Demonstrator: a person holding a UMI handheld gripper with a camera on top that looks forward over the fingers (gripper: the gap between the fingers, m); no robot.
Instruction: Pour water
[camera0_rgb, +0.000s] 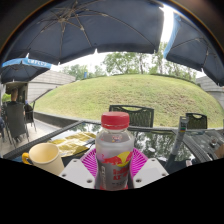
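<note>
A clear plastic bottle (114, 150) with a red cap and a red and yellow label stands upright between my gripper's fingers. My gripper (114, 163) has its magenta pads (92, 162) pressed against both sides of the bottle. A pale yellow cup (45, 157) stands on the glass table (160, 140), to the left of the bottle and fingers.
A yellow cloth or wrapper (73, 144) lies behind the cup. A dark upright object (179, 140) stands to the right. Dark patio chairs (131, 115) ring the table, under large umbrellas (90, 28). A grassy slope (130, 95) rises beyond.
</note>
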